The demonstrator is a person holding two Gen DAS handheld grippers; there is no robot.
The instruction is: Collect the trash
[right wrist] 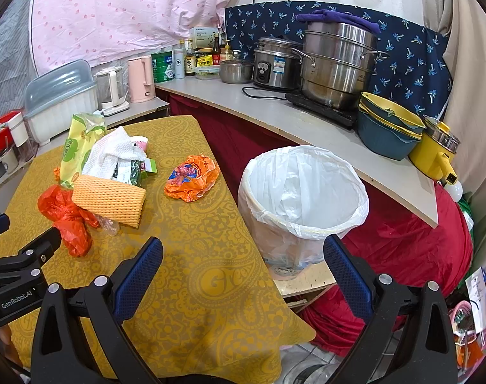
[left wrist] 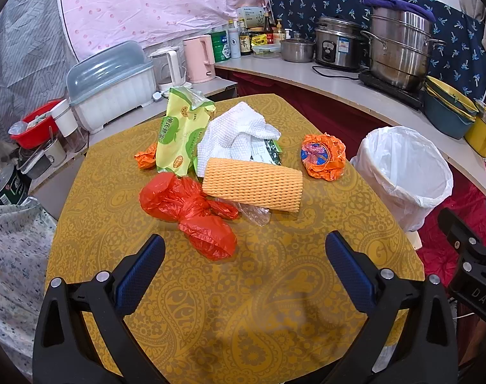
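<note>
The left gripper (left wrist: 244, 249) is held low over the yellow paisley tablecloth (left wrist: 275, 304), jaws spread wide w/ nothing between them. The right gripper (right wrist: 243, 252) is likewise wide apart and empty, held over the table's right edge, just in front of the trash bin (right wrist: 302, 192).

Trash is piled mid-table: a red plastic bag (left wrist: 192, 214) lies nearest the left gripper, touching an orange foam net sleeve (left wrist: 254, 184). Behind these a white paper towel (left wrist: 236, 131) is draped over a dark wrapper (left wrist: 270, 150); what's beneath can't be made out. A green snack bag (left wrist: 176, 134) leans at the pile's left, approx. upright. A crumpled orange wrapper (left wrist: 323, 156) lies apart, to the right, between pile and bin. The bin, lined w/ a white bag, stands beside the table's right edge, lower than the tabletop. Pots (right wrist: 335, 64) are seen on the counter (right wrist: 275, 118) behind.
</note>
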